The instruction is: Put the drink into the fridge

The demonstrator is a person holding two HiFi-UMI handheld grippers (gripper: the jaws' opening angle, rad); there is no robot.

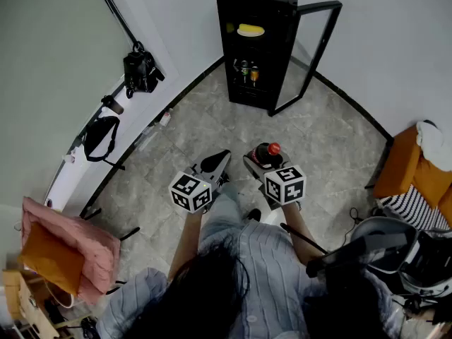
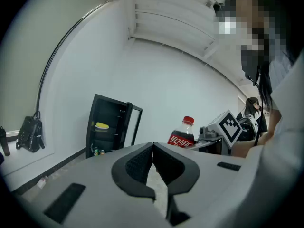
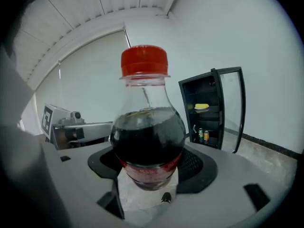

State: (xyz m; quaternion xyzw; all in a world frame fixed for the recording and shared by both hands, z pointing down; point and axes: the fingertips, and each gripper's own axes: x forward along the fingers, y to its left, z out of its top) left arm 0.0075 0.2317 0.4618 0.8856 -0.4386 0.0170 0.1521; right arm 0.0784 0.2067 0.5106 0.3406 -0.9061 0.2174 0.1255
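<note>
- One drink is in play: a cola bottle (image 3: 147, 137) with a red cap. It stands upright between the jaws of the right gripper (image 1: 260, 162), near the person and well apart from the fridge.
- The right gripper's jaws stand wide, with their pads on the bottle's lower body around the red label band. Nothing else carries the bottle.
- The left gripper (image 2: 153, 158) has its jaws closed together with nothing between them. It hangs just left of the right gripper.
- The fridge (image 1: 254, 20) stands at the far side of the floor, against the wall. Its glass door (image 1: 311, 55) is swung open to the right.
- A yellow item (image 1: 251, 30) lies on an upper shelf and a few cans (image 1: 247, 70) stand on a lower one.
- The dark liquid reaches up to the shoulder, so the bottle is probably fairly heavy for its size, with most of the weight low.
- The wall looks like thin clear plastic. It likely gives a little under a squeeze, and being smooth and round it could twist or slide between the pads.
- The present hold, low on the widest part of the body, seems the sound one. The neck under the cap is narrower and would let the full body swing.
- Kept upright, it should travel steadily. Whether a shelf has room for its height cannot be told from here.
</note>
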